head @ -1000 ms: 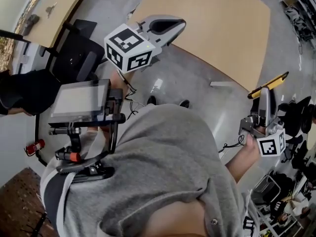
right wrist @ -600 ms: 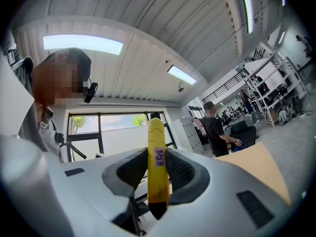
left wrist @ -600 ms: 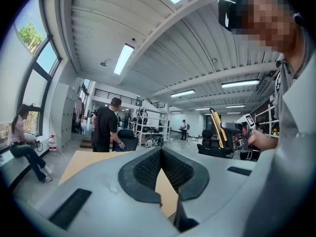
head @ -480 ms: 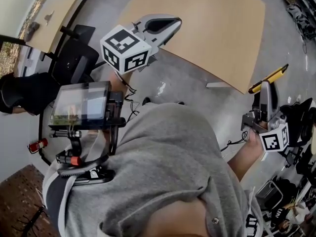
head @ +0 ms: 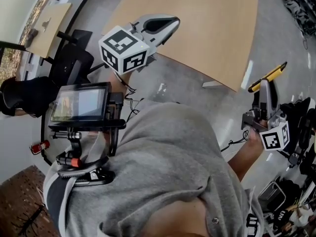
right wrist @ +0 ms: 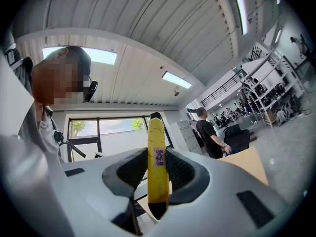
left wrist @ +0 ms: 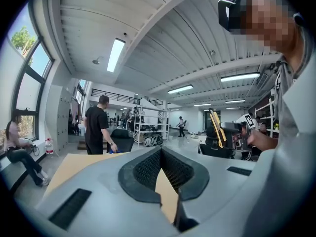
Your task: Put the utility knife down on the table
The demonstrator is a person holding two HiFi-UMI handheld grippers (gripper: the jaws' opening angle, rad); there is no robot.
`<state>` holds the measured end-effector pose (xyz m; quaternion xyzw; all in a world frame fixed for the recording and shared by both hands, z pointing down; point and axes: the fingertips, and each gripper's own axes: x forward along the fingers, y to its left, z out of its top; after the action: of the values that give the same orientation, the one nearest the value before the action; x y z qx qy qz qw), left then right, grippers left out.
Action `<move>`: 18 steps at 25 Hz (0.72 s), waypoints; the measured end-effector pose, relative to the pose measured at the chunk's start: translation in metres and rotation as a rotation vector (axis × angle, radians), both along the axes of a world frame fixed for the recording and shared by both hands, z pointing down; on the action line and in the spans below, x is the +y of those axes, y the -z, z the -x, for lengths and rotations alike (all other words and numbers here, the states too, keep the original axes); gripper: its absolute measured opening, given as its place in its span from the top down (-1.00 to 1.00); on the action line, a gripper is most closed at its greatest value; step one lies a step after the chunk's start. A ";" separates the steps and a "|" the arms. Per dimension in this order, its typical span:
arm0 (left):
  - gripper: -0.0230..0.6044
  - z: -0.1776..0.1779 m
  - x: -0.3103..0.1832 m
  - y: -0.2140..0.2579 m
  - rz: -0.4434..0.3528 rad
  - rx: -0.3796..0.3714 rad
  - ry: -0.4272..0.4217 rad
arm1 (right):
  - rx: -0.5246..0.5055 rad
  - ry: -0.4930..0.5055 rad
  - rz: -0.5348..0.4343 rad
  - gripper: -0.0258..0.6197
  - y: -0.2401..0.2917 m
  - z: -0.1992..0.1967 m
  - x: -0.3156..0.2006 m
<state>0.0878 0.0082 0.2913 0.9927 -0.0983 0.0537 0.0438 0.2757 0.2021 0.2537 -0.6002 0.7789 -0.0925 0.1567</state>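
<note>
The yellow and black utility knife sticks out of my right gripper, which is shut on it off the right corner of the tan table, over the grey floor. In the right gripper view the knife stands upright between the pads of the right gripper, with the table beyond at the right. My left gripper is shut and empty, its tips over the table's near edge. In the left gripper view the left gripper has its jaws together, and the knife shows far off at the right.
A black office chair stands left of the table, and a second tan table lies at the far left. A monitor rig hangs on the person's chest. Bags and gear crowd the floor at the right. A person in black stands beyond the table.
The table and floor have slid slightly in the view as the person moves with both grippers. The knife stays clamped in the right gripper, and the left stays shut.
</note>
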 end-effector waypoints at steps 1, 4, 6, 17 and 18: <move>0.91 -0.004 0.002 0.000 -0.001 -0.004 -0.004 | -0.004 -0.004 0.000 0.55 -0.001 -0.004 0.002; 0.91 -0.006 0.003 0.000 -0.005 -0.015 -0.013 | -0.013 -0.010 0.000 0.55 -0.005 -0.005 0.001; 0.91 -0.006 0.002 0.000 -0.007 -0.022 -0.015 | -0.020 -0.010 0.002 0.55 -0.007 -0.005 0.000; 0.91 -0.014 0.009 0.004 -0.020 -0.031 -0.037 | -0.022 -0.019 0.004 0.55 -0.009 -0.009 0.004; 0.91 -0.016 0.011 0.005 -0.022 -0.029 -0.041 | -0.020 -0.021 0.005 0.55 -0.009 -0.009 0.006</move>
<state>0.1043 0.0193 0.2863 0.9941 -0.0789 0.0682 0.0303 0.2851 0.2085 0.2628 -0.6076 0.7708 -0.0989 0.1640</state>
